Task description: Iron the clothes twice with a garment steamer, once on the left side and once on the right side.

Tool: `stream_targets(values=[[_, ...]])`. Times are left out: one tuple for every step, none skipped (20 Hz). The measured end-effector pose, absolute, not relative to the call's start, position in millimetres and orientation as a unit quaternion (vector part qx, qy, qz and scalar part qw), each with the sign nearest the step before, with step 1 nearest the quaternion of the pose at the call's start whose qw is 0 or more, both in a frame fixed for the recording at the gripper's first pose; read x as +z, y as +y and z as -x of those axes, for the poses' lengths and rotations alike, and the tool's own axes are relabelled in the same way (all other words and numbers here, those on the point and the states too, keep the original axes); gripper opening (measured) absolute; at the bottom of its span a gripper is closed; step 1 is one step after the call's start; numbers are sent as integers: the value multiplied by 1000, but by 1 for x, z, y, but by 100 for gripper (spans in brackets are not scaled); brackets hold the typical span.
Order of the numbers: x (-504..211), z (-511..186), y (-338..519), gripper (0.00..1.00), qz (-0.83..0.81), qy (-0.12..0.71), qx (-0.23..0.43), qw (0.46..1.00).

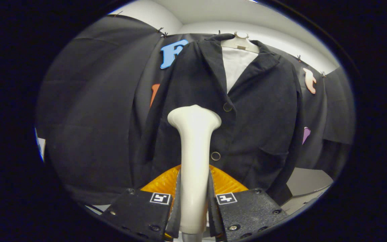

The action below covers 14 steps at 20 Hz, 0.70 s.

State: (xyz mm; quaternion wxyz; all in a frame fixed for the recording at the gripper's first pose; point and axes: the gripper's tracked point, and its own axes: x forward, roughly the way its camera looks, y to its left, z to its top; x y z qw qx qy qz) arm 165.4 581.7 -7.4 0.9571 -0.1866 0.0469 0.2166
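I've got jaws clamped on steamer (193, 151) handle, head upright just off jacket (247, 111) front near its buttons, hung on hanger (240, 42) for access.

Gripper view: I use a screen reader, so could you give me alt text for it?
The gripper has its fingers shut on the handle of a white garment steamer, whose head points at a dark buttoned jacket just ahead. The jacket hangs on a white hanger over a white shirt.
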Motion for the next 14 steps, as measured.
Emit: stream_targets(values=[[-13, -164, 580, 36, 190, 52, 215, 956], [-18, -163, 578, 36, 192, 59, 214, 956], [-26, -162, 573, 36, 194, 67, 213, 955], [-32, -161, 571, 36, 197, 73, 212, 954], [-38, -160, 568, 36, 201, 77, 211, 953], [-43, -158, 568, 36, 207, 80, 212, 952], [-48, -158, 568, 36, 211, 84, 213, 950], [-54, -157, 567, 36, 213, 90, 215, 949], [-61, -158, 566, 36, 217, 96, 216, 947], [-68, -159, 566, 36, 224, 103, 217, 945], [-73, -160, 565, 36, 229, 108, 216, 943], [-79, -160, 562, 36, 233, 111, 215, 942], [-86, -160, 558, 36, 237, 115, 215, 940], [-92, -159, 555, 36, 239, 122, 215, 939]])
